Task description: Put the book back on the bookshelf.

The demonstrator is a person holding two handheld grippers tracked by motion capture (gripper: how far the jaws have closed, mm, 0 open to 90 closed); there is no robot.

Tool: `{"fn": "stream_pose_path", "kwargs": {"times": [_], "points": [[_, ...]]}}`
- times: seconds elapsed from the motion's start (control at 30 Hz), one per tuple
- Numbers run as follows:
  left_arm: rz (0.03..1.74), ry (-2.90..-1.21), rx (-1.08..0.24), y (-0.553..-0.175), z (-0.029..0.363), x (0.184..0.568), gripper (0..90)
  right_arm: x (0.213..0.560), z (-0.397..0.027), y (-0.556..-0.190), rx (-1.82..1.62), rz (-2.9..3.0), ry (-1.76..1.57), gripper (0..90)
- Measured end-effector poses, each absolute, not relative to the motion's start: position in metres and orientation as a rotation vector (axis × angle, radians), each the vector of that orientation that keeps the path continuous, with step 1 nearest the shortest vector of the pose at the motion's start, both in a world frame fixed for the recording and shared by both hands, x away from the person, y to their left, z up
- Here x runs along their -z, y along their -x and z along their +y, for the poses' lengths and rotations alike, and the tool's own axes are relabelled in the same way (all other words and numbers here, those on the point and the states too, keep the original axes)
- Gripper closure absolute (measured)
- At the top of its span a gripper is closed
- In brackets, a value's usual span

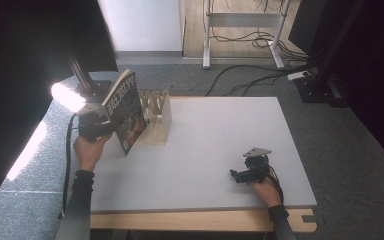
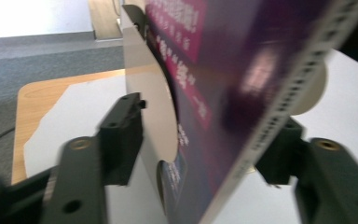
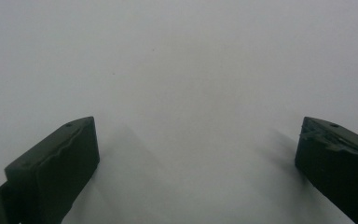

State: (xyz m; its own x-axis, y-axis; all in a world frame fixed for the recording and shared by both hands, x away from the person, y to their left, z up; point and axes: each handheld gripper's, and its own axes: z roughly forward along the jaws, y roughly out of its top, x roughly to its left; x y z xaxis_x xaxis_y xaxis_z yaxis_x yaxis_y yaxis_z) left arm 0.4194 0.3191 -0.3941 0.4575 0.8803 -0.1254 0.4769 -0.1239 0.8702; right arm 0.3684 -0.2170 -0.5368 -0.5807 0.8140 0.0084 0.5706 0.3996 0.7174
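While the book point(image 1: 125, 111) is leaning tilted at the left of the high view, bottom edge on the white table point(image 1: 220, 145) right beside the wooden rack point(image 1: 156, 119), I've got my left gripper point(image 1: 98, 123) around its near edge. In the left gripper view the jaws stand partly apart with the purple cover point(image 2: 242, 88) between them, and the pads look clear of it on both sides, so I'd call that a loose straddle, not a grip.

To do this well I'd say: don't yank the hand away. The book looks like it could flop, so I'd check it's actually resting against the rack before backing out along the cover.

My right gripper point(image 1: 245, 173) sits at the lower right of the high view; its own view has the jaws spread wide over bare tabletop point(image 3: 177, 70), holding nothing.

Count: one book, one rack (can't count its slots), two grippers, one table.
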Motion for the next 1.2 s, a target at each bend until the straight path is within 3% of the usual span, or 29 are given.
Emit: {"fn": "stream_pose_path", "kwargs": {"times": [0.07, 0.27, 0.57, 1.2], "points": [[1.146, -1.77, -0.54, -0.414, 0.321, 0.391, 26.8, 0.537, -0.217, -0.368, -0.985, 2.317, -1.199, 0.0], [1.122, -1.804, -0.525, -0.401, 0.325, 0.386, 13.5, 0.537, -0.217, -0.368, -0.986, 2.318, -1.198, 0.0], [1.06, -1.883, -0.511, -0.375, 0.325, 0.386, 2.0, 0.537, -0.217, -0.368, -0.985, 2.317, -1.198, 0.0], [0.904, -1.942, -0.455, -0.345, 0.287, 0.4, 0.0, 0.537, -0.217, -0.368, -0.985, 2.316, -1.198, 0.0]]}}
